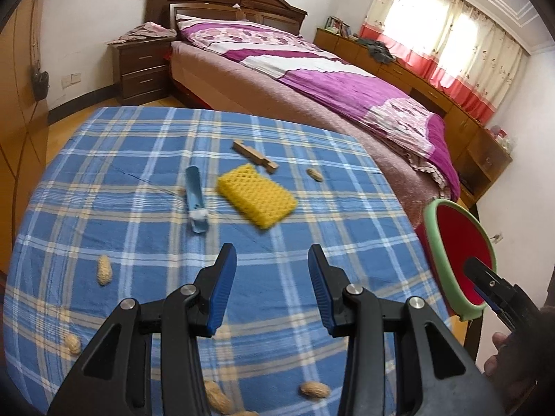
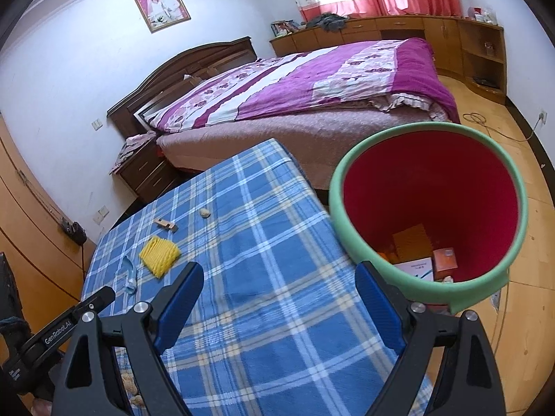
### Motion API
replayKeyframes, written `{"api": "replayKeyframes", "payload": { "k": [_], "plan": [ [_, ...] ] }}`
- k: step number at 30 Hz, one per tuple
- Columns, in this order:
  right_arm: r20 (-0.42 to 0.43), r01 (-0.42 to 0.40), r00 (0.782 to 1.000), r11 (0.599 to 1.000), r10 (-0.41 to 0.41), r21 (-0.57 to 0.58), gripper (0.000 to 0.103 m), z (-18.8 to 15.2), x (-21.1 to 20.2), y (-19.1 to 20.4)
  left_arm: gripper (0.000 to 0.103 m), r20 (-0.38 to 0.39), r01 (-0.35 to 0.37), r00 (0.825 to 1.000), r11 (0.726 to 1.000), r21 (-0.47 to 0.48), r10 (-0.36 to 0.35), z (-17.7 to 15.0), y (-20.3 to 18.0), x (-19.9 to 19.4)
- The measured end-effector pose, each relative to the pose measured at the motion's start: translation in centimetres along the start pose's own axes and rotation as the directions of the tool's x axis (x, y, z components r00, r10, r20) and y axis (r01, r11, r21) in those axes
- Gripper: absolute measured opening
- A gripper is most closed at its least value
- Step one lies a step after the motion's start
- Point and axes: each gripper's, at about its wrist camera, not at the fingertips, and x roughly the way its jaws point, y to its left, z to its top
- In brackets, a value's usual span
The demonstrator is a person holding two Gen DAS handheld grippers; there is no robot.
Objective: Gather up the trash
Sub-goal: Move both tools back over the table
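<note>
A table under a blue plaid cloth holds trash: a yellow foam net, a blue plastic piece, a wooden clip and several peanut shells. My left gripper is open and empty above the cloth, short of the foam net. My right gripper is open; its right finger touches the green rim of a red trash bin beside the table's right edge. The bin holds small boxes. The foam net and clip also show in the right wrist view.
A bed with a purple quilt stands behind the table. A dark nightstand is at its left. Wooden cabinets run under the curtained window. A cable lies on the wooden floor.
</note>
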Motion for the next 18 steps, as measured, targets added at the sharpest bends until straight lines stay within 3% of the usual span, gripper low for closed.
{"api": "replayKeyframes", "payload": {
  "k": [18],
  "plan": [
    [-0.046, -0.01, 0.999, 1.0, 0.009, -0.019, 0.091, 0.2, 3.1, 1.1, 0.043, -0.043, -0.118, 0.992, 0.992, -0.033, 0.116, 1.8, 4.5, 5.0]
  ]
}}
